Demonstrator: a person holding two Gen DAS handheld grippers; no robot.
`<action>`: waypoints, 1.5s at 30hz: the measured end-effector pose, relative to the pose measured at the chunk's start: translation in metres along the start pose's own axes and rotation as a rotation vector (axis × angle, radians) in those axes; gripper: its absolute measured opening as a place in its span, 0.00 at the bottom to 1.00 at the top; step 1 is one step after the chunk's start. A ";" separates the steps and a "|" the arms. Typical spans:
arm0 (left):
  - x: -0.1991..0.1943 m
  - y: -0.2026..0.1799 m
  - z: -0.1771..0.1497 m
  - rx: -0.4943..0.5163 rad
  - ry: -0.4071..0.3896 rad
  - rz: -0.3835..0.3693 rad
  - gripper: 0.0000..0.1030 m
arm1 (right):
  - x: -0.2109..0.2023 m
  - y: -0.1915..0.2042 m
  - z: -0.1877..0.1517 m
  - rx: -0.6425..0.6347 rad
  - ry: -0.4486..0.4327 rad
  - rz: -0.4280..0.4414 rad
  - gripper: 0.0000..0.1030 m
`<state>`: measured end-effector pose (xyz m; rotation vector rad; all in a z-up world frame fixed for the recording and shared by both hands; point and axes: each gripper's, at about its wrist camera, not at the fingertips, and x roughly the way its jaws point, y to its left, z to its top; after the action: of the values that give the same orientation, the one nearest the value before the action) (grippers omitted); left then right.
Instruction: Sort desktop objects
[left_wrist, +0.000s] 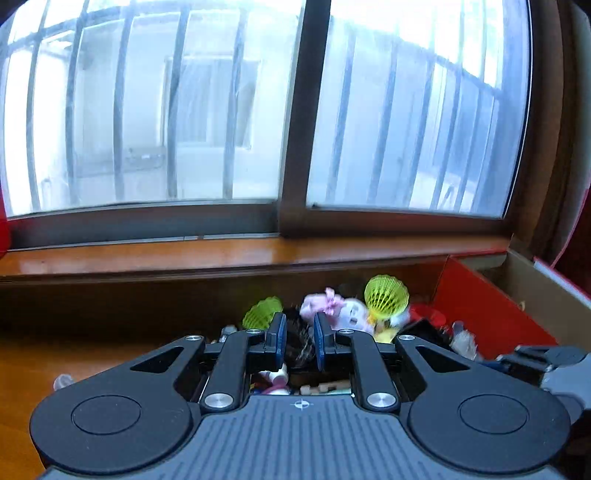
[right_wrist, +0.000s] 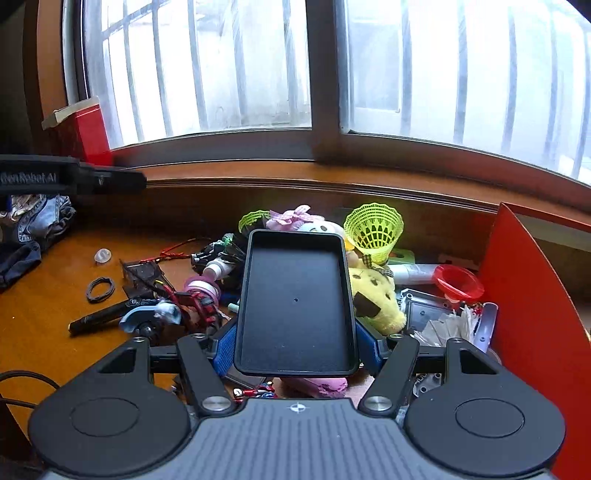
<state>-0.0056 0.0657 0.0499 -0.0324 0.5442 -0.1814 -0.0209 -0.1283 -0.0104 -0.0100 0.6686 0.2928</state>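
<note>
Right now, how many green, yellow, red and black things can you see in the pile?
Green shuttlecocks: 2
Yellow plush toys: 1
Red funnels: 1
Black phone cases: 1, clamped in the right gripper
Black pens: 1
Total: 6

Left gripper (left_wrist: 299, 347) is sitting at lower centre of its frame, fingers level, narrow gap, nothing clearly clamped. Right gripper (right_wrist: 297, 347) is clamping something at lower centre, blue pads (right_wrist: 226, 347) pressing both sides.
</note>
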 end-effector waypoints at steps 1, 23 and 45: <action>0.003 0.002 -0.003 -0.001 0.021 -0.003 0.18 | -0.001 -0.001 -0.001 0.001 0.001 -0.002 0.64; 0.078 0.026 -0.083 -0.062 0.310 0.160 0.40 | 0.012 0.004 -0.012 -0.025 0.078 -0.001 0.64; 0.020 0.019 -0.050 -0.118 0.177 0.012 0.18 | 0.012 0.005 -0.011 -0.022 0.063 0.033 0.64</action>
<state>-0.0119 0.0821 -0.0050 -0.1284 0.7314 -0.1411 -0.0202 -0.1215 -0.0255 -0.0297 0.7282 0.3328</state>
